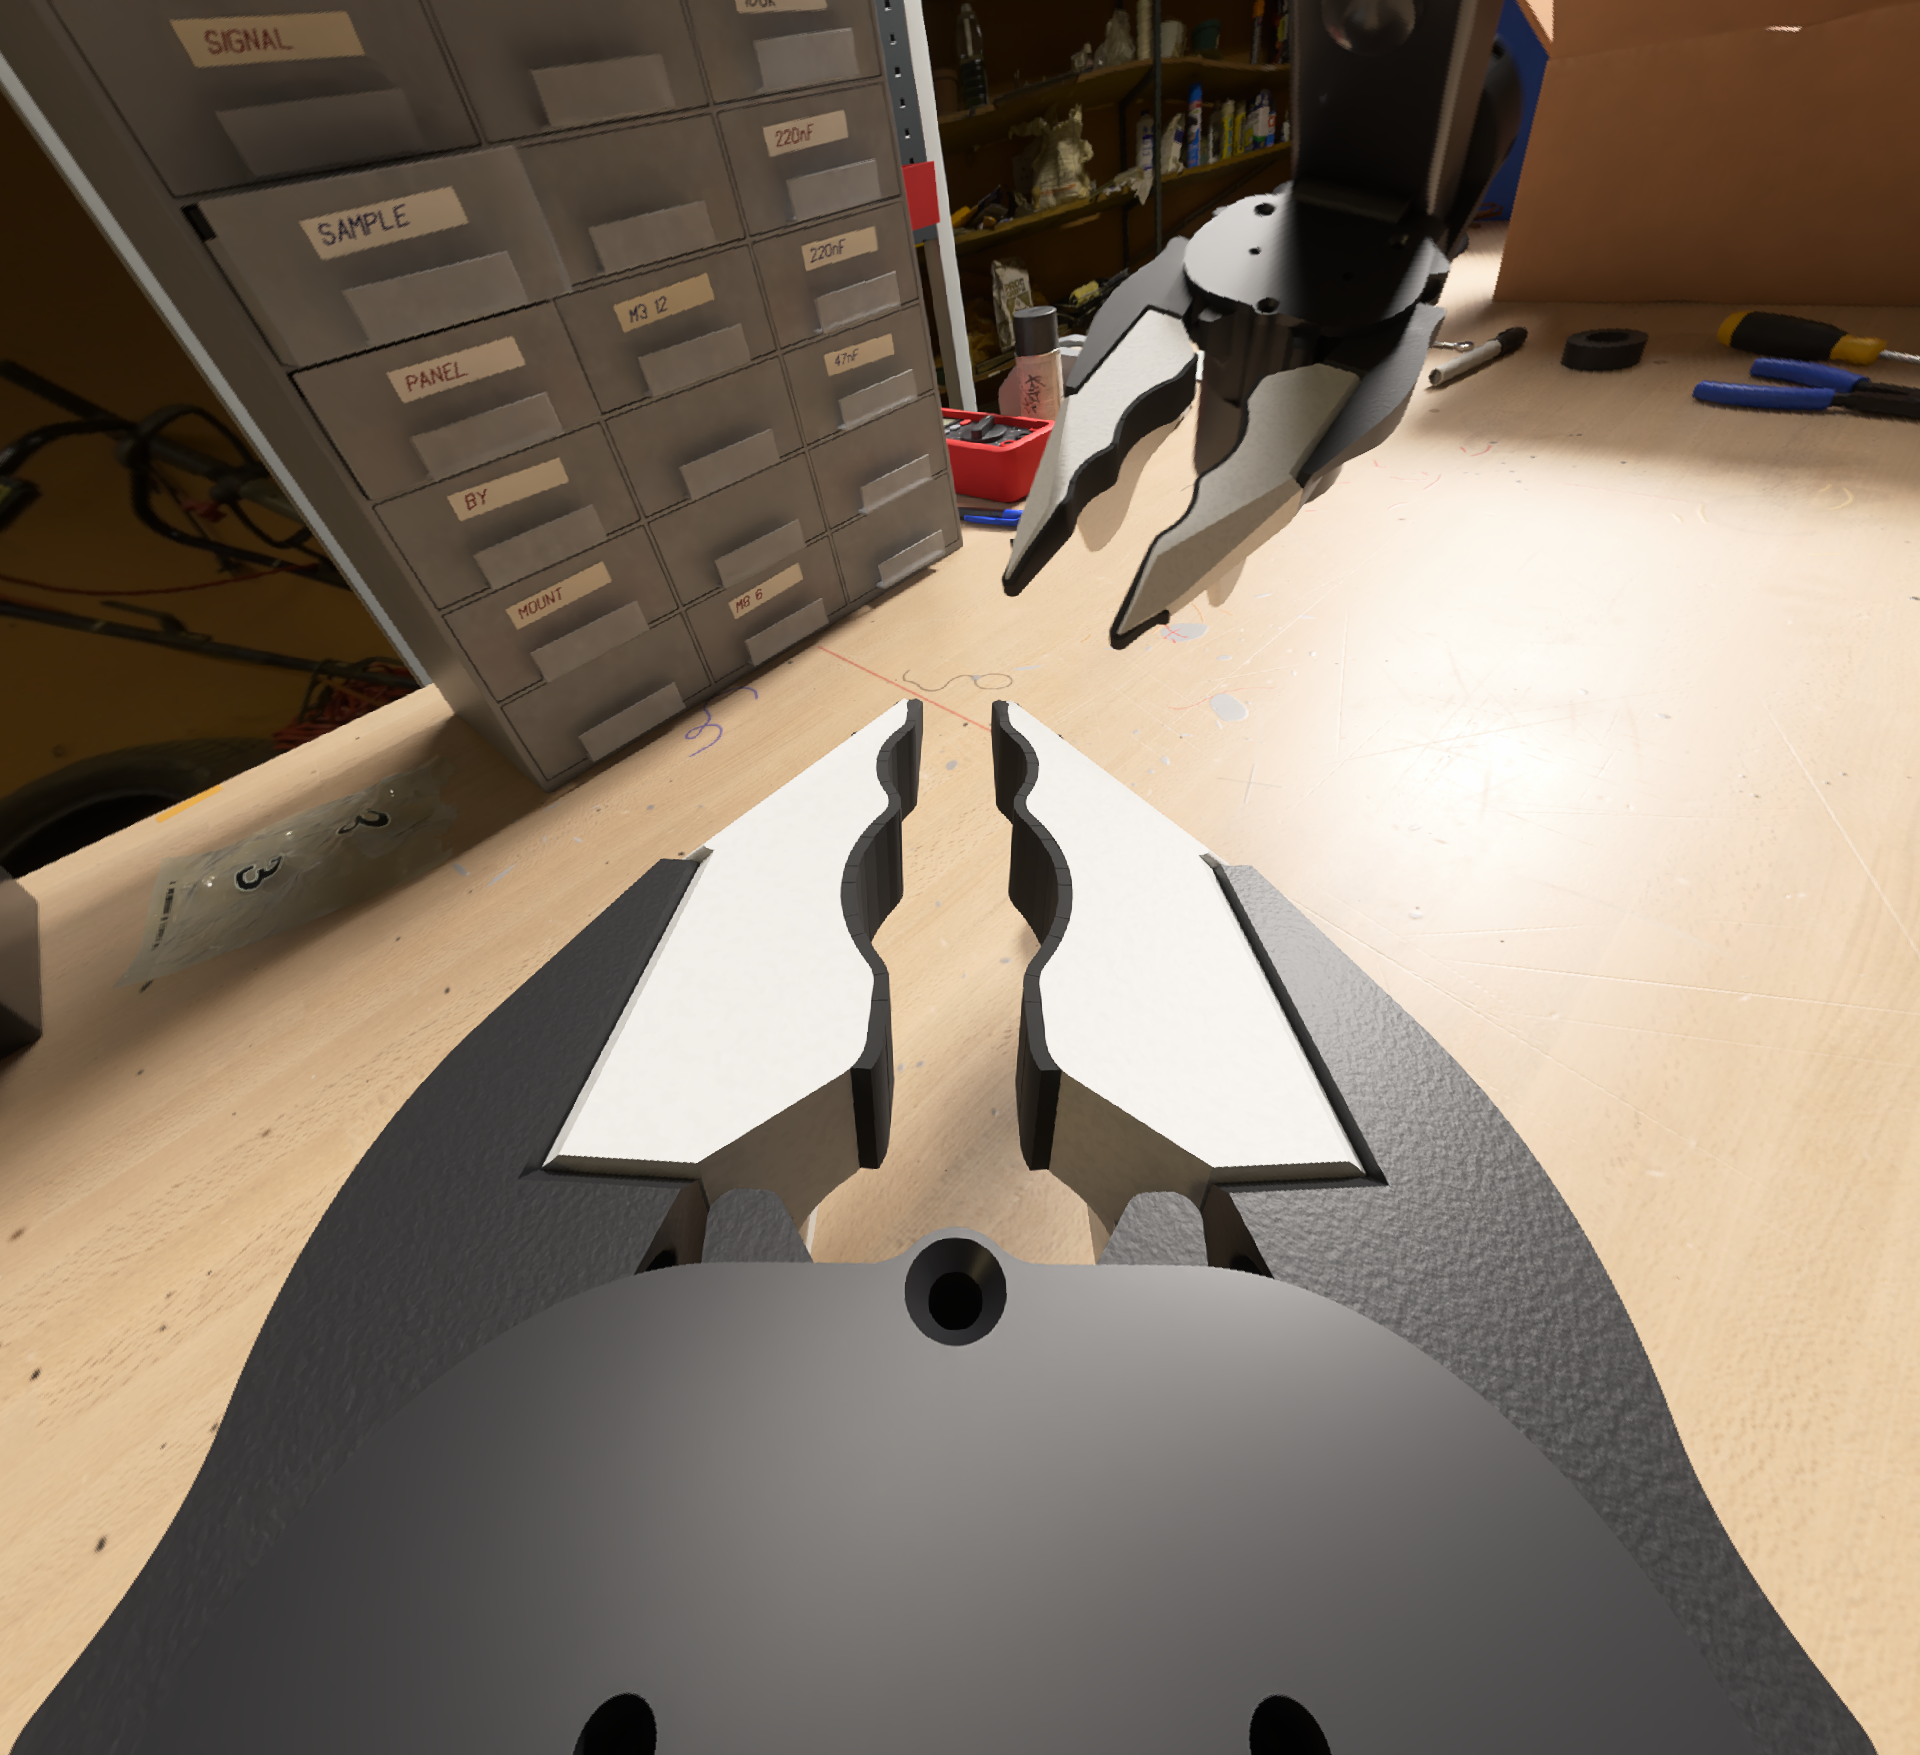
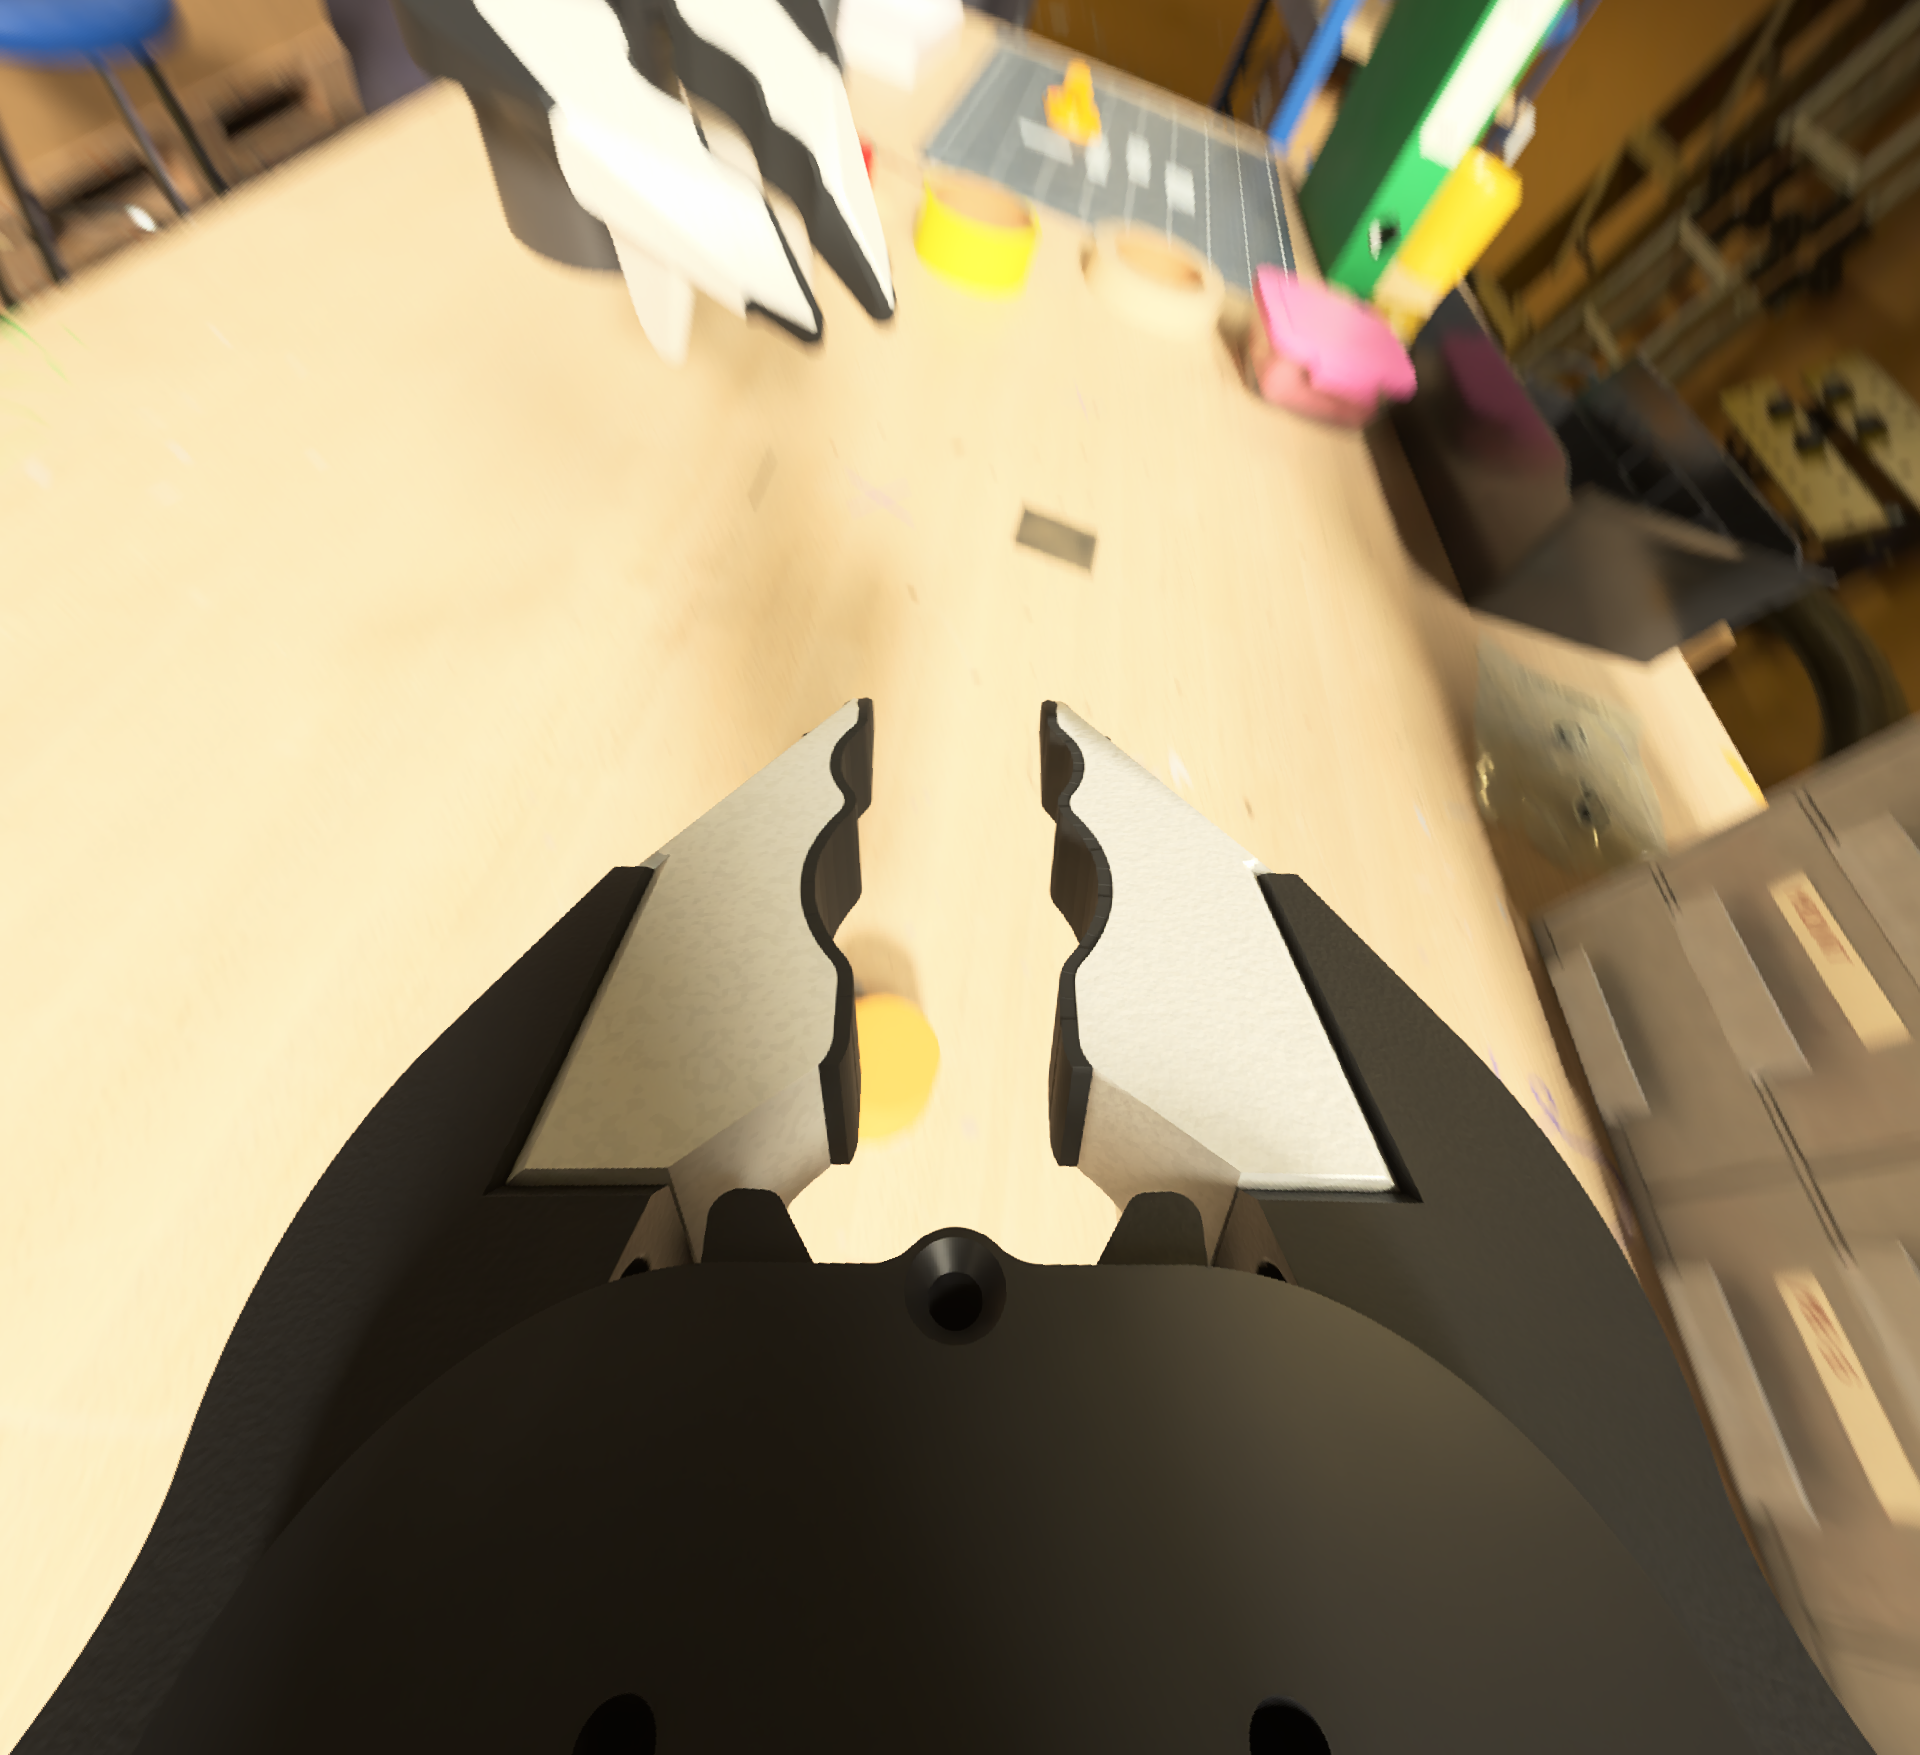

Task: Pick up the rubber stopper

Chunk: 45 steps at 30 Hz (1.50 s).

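The stopper (image 2: 891, 1061), a blurred yellow lump, lies on the surface (image 2: 416, 666) low between the right hand-held gripper's (image 2: 956, 713) parted fingers, hugging its left finger. Judgement: shift left to centre it before closing. Left hand-held gripper (image 1: 956, 713) hangs released, empty. Beyond the stopper, cabinet (image 1: 582, 375) drawers carry handwritten labels.

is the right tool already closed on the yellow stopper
No, the right tool is open, and the yellow stopper lies on the bench below, beside its left finger.
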Each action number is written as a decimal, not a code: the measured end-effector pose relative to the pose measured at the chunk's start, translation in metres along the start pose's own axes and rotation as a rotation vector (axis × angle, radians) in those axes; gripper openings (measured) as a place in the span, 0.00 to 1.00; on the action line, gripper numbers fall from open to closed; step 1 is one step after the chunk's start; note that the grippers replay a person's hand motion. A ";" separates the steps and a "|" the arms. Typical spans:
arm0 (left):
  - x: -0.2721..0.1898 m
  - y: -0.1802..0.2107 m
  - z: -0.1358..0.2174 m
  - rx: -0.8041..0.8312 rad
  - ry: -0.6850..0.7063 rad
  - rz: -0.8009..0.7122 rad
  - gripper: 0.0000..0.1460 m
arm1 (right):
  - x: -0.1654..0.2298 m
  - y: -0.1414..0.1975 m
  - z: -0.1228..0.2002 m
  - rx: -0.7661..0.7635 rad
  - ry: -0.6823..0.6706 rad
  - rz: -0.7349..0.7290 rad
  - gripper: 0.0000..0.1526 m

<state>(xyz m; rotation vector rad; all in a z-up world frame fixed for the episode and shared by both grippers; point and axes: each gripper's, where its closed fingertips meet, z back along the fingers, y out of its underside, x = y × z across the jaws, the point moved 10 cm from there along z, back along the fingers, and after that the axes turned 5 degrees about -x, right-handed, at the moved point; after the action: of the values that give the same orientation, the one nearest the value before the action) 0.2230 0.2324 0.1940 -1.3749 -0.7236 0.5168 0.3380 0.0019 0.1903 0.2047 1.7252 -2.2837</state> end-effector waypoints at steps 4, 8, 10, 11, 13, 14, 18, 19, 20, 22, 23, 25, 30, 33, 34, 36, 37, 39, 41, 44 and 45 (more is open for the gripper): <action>0.008 0.007 -0.001 0.013 -0.008 0.008 0.09 | -0.005 0.015 0.014 0.231 0.054 -0.017 0.30; 0.011 0.015 -0.005 0.026 0.003 0.020 0.09 | -0.009 0.041 0.019 0.465 0.069 -0.081 0.37; 0.012 0.018 -0.007 0.030 0.009 0.023 0.09 | -0.009 0.055 0.023 0.575 0.056 -0.140 0.37; 0.012 0.020 -0.008 0.031 0.011 0.026 0.09 | -0.009 0.062 0.025 0.622 0.051 -0.169 0.38; 0.012 0.024 -0.009 0.036 0.015 0.032 0.09 | -0.010 0.074 0.028 0.691 0.044 -0.221 0.40; 0.012 0.026 -0.010 0.039 0.018 0.036 0.09 | -0.010 0.080 0.028 0.713 0.040 -0.241 0.41; 0.011 0.030 -0.012 0.041 0.023 0.039 0.09 | -0.009 0.098 0.022 0.789 0.015 -0.287 0.42; 0.011 0.031 -0.012 0.041 0.023 0.040 0.09 | -0.009 0.100 0.021 0.803 0.010 -0.292 0.40; 0.011 0.031 -0.012 0.041 0.022 0.040 0.09 | -0.009 0.101 0.019 0.806 0.011 -0.304 0.36; 0.010 0.032 -0.012 0.044 0.021 0.037 0.08 | -0.010 0.101 0.018 0.829 0.024 -0.335 0.29; 0.009 0.032 -0.012 0.046 0.021 0.036 0.08 | -0.009 0.100 0.016 0.843 0.023 -0.358 0.29; 0.009 0.032 -0.012 0.047 0.021 0.037 0.08 | -0.004 0.095 0.013 0.861 -0.010 -0.410 0.29; 0.008 0.030 -0.010 0.048 0.018 0.033 0.09 | 0.016 0.080 0.000 0.825 -0.185 -0.437 0.43; 0.007 0.029 -0.009 0.047 0.016 0.031 0.09 | 0.017 0.079 0.003 0.814 -0.196 -0.434 0.43; 0.007 0.029 -0.008 0.047 0.015 0.031 0.09 | 0.018 0.079 0.005 0.813 -0.201 -0.426 0.43; 0.007 0.029 -0.007 0.049 0.014 0.030 0.09 | 0.019 0.080 0.008 0.809 -0.217 -0.394 0.43; 0.007 0.030 -0.007 0.051 0.015 0.031 0.09 | 0.019 0.080 0.007 0.802 -0.216 -0.364 0.43; 0.006 0.030 -0.007 0.055 0.016 0.028 0.09 | 0.020 0.079 0.005 0.773 -0.222 -0.349 0.42; 0.006 0.029 -0.007 0.055 0.015 0.024 0.09 | 0.022 0.081 0.001 0.789 -0.257 -0.375 0.43; 0.005 0.029 -0.006 0.052 0.013 0.021 0.09 | 0.026 0.079 -0.004 0.862 -0.267 -0.382 0.41; 0.005 0.029 -0.005 0.052 0.012 0.021 0.09 | 0.026 0.078 -0.005 0.875 -0.268 -0.393 0.41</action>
<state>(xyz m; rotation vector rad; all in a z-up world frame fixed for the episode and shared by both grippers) 0.2323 0.2361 0.1660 -1.3367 -0.6824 0.5397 0.3360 -0.0161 0.1096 -0.2945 0.5855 -3.0364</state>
